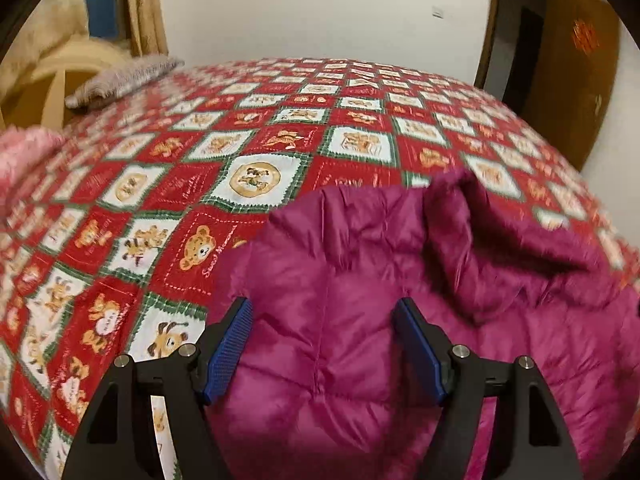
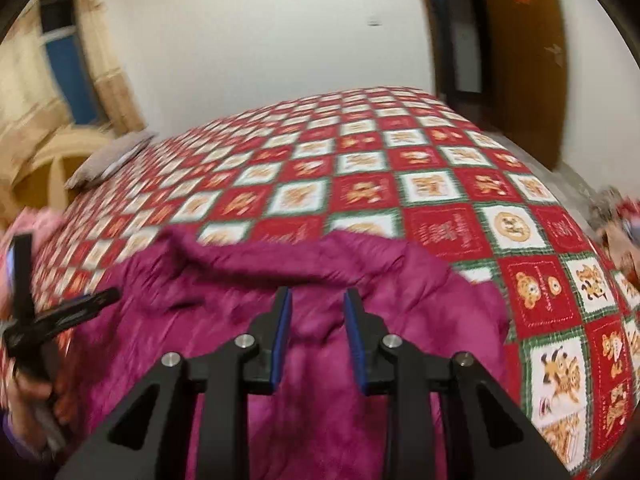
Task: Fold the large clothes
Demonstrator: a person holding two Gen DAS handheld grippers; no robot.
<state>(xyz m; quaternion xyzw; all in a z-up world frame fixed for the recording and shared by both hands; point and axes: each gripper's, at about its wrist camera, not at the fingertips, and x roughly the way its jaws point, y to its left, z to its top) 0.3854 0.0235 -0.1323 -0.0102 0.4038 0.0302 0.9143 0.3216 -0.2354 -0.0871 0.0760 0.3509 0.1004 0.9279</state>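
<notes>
A magenta puffer jacket (image 1: 360, 340) lies spread on a bed covered by a red, white and green teddy-bear quilt (image 1: 248, 140), with its hood (image 1: 500, 240) bunched up at the far right. My left gripper (image 1: 322, 308) hovers over the jacket with its blue pads wide apart and nothing pinched. In the right wrist view the jacket (image 2: 224, 280) fills the near left. My right gripper (image 2: 318, 294) is above it, its pads a narrow gap apart, with fabric showing behind the gap but not visibly pressed. The left gripper's black fingers (image 2: 24, 280) and a hand (image 2: 36, 392) show at the left edge.
A grey pillow (image 1: 120, 80) lies at the bed's far left by a cream headboard (image 1: 52, 80). Something pink and fluffy (image 1: 24, 156) sits at the left edge. A brown door (image 2: 520, 60) stands open beyond the bed. Loose items (image 2: 616, 216) lie past the right side.
</notes>
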